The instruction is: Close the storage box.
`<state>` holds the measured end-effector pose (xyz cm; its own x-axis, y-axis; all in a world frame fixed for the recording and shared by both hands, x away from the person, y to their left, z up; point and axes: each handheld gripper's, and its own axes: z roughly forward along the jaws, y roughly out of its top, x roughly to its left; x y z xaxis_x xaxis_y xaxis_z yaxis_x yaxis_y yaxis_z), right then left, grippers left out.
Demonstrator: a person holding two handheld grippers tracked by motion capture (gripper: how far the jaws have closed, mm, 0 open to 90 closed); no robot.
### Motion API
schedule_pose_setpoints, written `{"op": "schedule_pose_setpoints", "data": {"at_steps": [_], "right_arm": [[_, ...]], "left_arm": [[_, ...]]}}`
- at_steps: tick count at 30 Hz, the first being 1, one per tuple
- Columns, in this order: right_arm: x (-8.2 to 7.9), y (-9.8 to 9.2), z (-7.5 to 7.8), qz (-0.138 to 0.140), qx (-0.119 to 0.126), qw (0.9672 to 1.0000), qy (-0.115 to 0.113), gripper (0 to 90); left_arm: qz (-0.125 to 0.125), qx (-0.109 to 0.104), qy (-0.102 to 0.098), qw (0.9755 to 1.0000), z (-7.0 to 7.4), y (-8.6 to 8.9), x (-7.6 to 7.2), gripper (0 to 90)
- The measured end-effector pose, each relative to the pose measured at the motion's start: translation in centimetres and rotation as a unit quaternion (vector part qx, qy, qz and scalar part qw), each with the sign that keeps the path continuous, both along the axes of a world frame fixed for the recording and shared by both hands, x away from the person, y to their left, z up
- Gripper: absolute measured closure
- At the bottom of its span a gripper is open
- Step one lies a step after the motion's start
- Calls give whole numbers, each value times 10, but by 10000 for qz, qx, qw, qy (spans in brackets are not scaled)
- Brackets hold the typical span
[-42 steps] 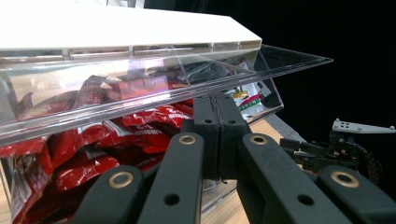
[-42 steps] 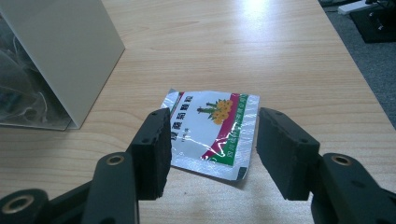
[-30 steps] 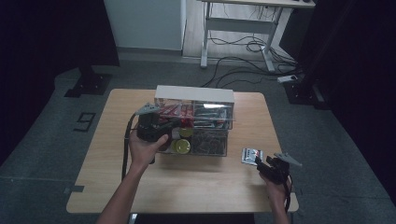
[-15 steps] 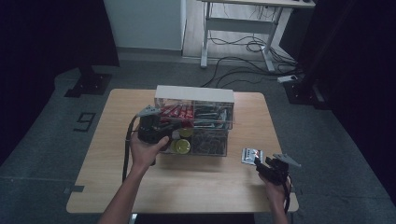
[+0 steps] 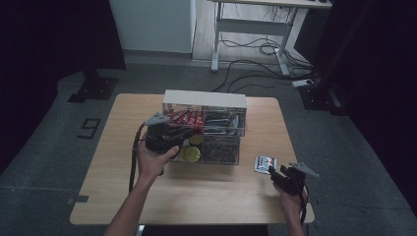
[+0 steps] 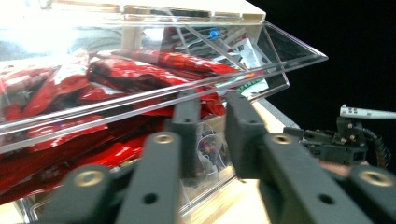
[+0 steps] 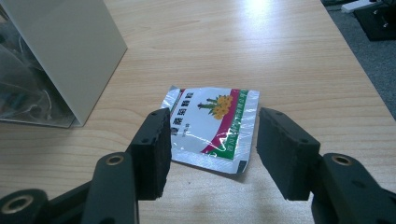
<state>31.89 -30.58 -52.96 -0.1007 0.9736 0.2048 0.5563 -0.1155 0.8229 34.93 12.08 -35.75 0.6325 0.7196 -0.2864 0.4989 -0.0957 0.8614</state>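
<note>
Dark curtains and a grey floor surround the wooden table (image 5: 123, 196), which carries all the working items.

Left hand-held gripper (image 6: 208, 126): its jaws have just been opening and now stand slightly apart, with a narrow gap between them and nothing pinched. The tips sit at the front lip of the upper clear drawer (image 6: 261, 70), which is tilted out of the clear drawer organizer (image 5: 204, 125). That drawer holds red packets (image 6: 140, 74). In the high view this gripper (image 5: 169, 135) is at the organizer's left front, held by the left hand (image 5: 152, 160). The organizer stands at the table's centre, toward the far edge; its lower drawer contains round yellow-lidded items (image 5: 191, 154).

Right hand-held gripper (image 7: 210, 149): its jaws are spread wide and grip nothing. The silver sachet (image 7: 212, 128), printed with a yellow flower and a red-and-green stripe, lies flat on the table between and just beyond the tips, untouched. In the high view the sachet (image 5: 265, 163) lies near the table's right edge, right of the organizer, with this gripper (image 5: 285, 178) just beside it toward the near right corner.
</note>
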Motion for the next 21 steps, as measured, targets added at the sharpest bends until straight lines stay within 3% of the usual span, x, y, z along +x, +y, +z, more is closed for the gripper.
{"op": "schedule_pose_setpoints", "data": {"at_steps": [7,10,21], "right_arm": [[-2,-1,1,-3,31,10000,-14,444],[-3,-1,1,15,24,10000,-40,444],[-9,2,4,299,-13,9993,-239,436]], "left_arm": [[-76,102,-205,9997,-1,-2,-7,590],[-157,65,-199,9997,-2,-1,-10,563],[-216,240,-482,9983,-11,5,-27,492]]}}
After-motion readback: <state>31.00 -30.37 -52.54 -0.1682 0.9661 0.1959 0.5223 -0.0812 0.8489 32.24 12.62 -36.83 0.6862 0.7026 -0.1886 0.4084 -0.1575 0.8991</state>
